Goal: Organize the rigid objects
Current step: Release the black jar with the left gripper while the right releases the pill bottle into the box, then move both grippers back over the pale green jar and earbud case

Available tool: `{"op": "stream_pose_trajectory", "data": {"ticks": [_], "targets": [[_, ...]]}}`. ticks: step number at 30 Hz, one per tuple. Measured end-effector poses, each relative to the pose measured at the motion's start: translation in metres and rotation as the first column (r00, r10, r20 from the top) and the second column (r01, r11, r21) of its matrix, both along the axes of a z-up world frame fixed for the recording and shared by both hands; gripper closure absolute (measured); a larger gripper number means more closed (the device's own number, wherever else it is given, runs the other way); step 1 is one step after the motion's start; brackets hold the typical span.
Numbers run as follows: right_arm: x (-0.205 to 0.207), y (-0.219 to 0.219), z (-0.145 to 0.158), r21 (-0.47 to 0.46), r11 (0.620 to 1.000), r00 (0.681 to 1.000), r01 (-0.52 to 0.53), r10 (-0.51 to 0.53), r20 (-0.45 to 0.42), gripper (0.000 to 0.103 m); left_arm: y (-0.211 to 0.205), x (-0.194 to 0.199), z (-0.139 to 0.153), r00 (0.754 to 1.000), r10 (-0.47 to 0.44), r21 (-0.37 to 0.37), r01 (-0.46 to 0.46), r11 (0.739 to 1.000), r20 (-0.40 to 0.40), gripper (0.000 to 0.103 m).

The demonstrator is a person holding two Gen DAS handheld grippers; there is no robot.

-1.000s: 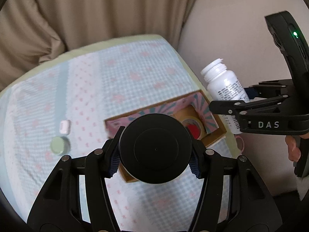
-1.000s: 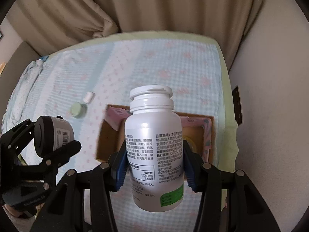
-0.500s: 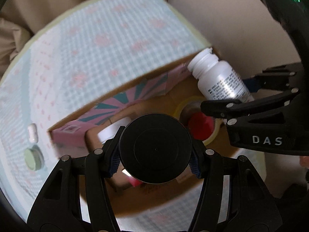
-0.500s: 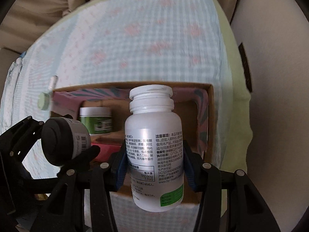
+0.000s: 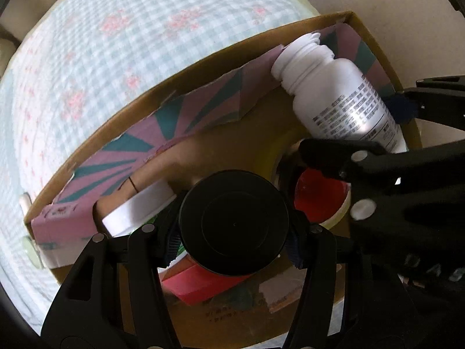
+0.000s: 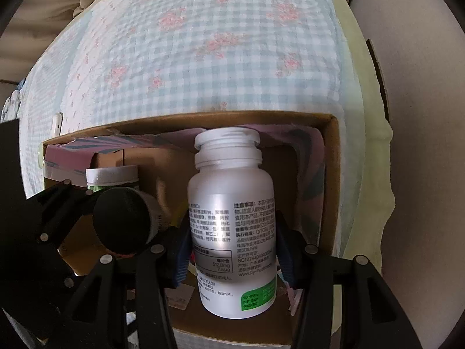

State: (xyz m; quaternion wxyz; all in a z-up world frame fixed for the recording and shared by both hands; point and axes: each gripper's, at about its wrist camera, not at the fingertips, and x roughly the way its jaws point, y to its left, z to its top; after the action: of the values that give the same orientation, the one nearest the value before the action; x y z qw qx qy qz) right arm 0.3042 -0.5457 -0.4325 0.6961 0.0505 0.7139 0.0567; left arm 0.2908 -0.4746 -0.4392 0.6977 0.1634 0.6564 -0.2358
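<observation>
While my right claw [image 6: 232, 247] clamps the white bottle [image 6: 231, 226] mid-body over the cardboard box's [image 6: 331, 174] right corner, my left claw [image 5: 234, 242] grips the black-lidded jar [image 5: 234, 225]; both look stiff, light, slippery plastic.

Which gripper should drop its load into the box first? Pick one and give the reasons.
Right, probably. The right gripper holds the white bottle above bare cardboard in the box's open corner. The left gripper holds the black jar over a pink box and green jar.
</observation>
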Motion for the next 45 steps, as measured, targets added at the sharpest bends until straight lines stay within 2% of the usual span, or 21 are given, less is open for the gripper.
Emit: {"op": "stream_pose_trajectory", "data": {"ticks": [4, 5, 6, 7, 8, 10, 11, 12, 16, 23, 29, 34, 38, 41, 42, 45], "targets": [[0.000, -0.001, -0.001, -0.006, 1.000, 1.000, 0.009, -0.009, -0.004, 0.056, -0.001, -0.001, 0.003, 1.000, -0.011, 0.000, 0.011, 1.000, 0.000, 0.049], [0.001, 0.000, 0.000, -0.011, 1.000, 1.000, 0.016, -0.016, 0.001, 0.056, -0.002, 0.000, 0.003, 1.000, -0.012, 0.012, 0.012, 1.000, -0.001, 0.043], [0.000, 0.000, 0.000, -0.015, 1.000, 1.000, 0.020, -0.020, 0.004, 0.056, -0.002, -0.001, 0.003, 1.000, -0.011, 0.022, 0.011, 1.000, -0.007, 0.010], [0.000, 0.000, -0.002, -0.020, 1.000, 1.000, 0.023, -0.023, 0.002, 0.052, -0.001, -0.002, 0.007, 1.000, -0.005, 0.008, 0.005, 1.000, -0.017, 0.002], [0.000, 0.001, 0.000, -0.022, 0.999, 1.000, 0.024, -0.023, 0.019, 0.044, 0.001, -0.002, 0.010, 1.000, 0.006, -0.015, -0.006, 1.000, -0.005, 0.000], [0.000, 0.004, 0.003, 0.052, 0.998, 0.999, 0.019, -0.020, 0.037, 0.008, 0.008, 0.000, 0.017, 0.999, 0.045, -0.042, -0.045, 0.998, 0.009, 0.000], [0.000, 0.006, 0.003, 0.097, 0.995, 0.999, 0.012, -0.015, 0.028, 0.002, 0.010, 0.000, 0.018, 0.999, 0.051, -0.034, -0.051, 0.998, 0.008, 0.000], [-0.001, 0.008, 0.003, 0.096, 0.995, 1.000, 0.009, -0.011, 0.025, 0.000, 0.011, 0.000, 0.018, 0.999, 0.047, -0.016, -0.047, 0.999, 0.015, 0.000], [-0.002, 0.011, 0.011, 0.058, 0.998, 0.998, 0.024, -0.027, 0.057, 0.000, 0.011, -0.002, 0.021, 0.999, 0.027, 0.006, -0.027, 1.000, 0.039, 0.000], [-0.007, 0.016, 0.032, 0.041, 0.999, 0.994, 0.024, -0.028, 0.103, 0.000, 0.026, -0.011, 0.032, 0.998, 0.041, -0.030, -0.040, 0.999, 0.049, 0.000], [-0.018, 0.018, 0.052, 0.036, 0.998, 0.989, 0.057, -0.062, 0.133, 0.000, 0.050, -0.025, 0.062, 0.995, 0.045, -0.047, -0.041, 0.998, 0.087, 0.000], [-0.037, 0.019, 0.087, 0.013, 0.997, 0.982, 0.078, -0.079, 0.172, 0.000, 0.055, -0.043, 0.110, 0.989, 0.051, -0.070, -0.042, 0.997, 0.137, 0.000], [-0.053, 0.029, 0.127, -0.019, 0.997, 0.974, 0.079, -0.073, 0.212, 0.000, 0.073, -0.063, 0.150, 0.981, 0.069, -0.095, -0.052, 0.994, 0.180, 0.000], [-0.065, 0.043, 0.159, -0.044, 0.996, 0.966, 0.073, -0.060, 0.250, 0.000, 0.098, -0.077, 0.183, 0.973, 0.093, -0.134, -0.065, 0.989, 0.213, 0.000], [-0.069, 0.050, 0.170, -0.053, 0.996, 0.963, 0.069, -0.053, 0.265, 0.000, 0.109, -0.086, 0.205, 0.967, 0.104, -0.151, -0.070, 0.986, 0.232, 0.000], [-0.077, 0.070, 0.199, -0.079, 0.996, 0.953, 0.051, -0.025, 0.302, 0.000, 0.141, -0.102, 0.238, 0.948, 0.135, -0.178, -0.086, 0.980, 0.289, 0.000]]}}
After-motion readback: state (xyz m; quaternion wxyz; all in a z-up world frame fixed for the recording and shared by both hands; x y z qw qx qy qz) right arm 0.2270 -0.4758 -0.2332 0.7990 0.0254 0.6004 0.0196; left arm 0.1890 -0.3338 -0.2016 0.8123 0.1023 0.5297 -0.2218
